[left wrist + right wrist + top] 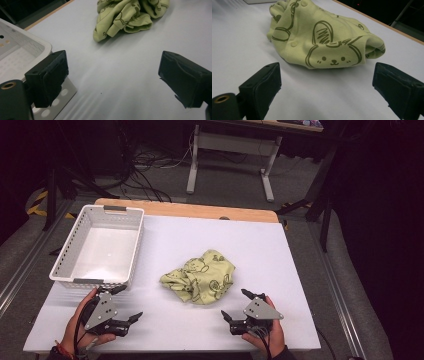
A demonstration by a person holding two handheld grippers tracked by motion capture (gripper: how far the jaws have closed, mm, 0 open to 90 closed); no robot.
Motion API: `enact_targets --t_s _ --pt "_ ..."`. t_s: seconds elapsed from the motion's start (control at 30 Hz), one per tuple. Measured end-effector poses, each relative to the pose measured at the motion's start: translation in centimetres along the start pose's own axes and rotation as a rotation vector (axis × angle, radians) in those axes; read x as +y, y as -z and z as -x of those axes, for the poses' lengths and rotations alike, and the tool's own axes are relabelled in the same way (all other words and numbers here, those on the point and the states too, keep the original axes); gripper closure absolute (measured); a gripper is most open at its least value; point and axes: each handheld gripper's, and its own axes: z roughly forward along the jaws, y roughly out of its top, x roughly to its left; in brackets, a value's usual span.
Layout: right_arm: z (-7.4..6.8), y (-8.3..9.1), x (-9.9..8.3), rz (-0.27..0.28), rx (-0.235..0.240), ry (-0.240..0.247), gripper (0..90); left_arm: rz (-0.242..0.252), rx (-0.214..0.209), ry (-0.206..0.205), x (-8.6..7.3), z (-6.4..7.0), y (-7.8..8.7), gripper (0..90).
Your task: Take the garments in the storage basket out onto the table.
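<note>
Both claws rest low at the near edge of the white surface [280,255], jaws apart: left claw [122,304] just beside the basket [75,237], right claw [236,306] near the crumpled green cloth [199,276], which lies mid-surface, right of the basket.

Soft printed cloth garment [199,277], perforated plastic basket [131,255], matt white table [280,270] edged in wood.

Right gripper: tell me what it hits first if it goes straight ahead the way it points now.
Probably the crumpled green garment. The right gripper is open, bare white table before it, and the rabbit-print fold lies dead ahead between the jaws.
</note>
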Motion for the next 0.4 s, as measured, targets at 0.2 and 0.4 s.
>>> enact_targets --t_s 0.2,0.4 --pt "0.07 0.14 -0.13 -0.001 -0.006 -0.007 9.1 -0.009 -0.011 -0.008 0.07 0.08 -0.30 10.6" --pt "0.17 0.06 -0.13 -0.002 -0.005 -0.008 9.1 -0.009 -0.008 -0.007 -0.01 0.02 -0.23 10.7"
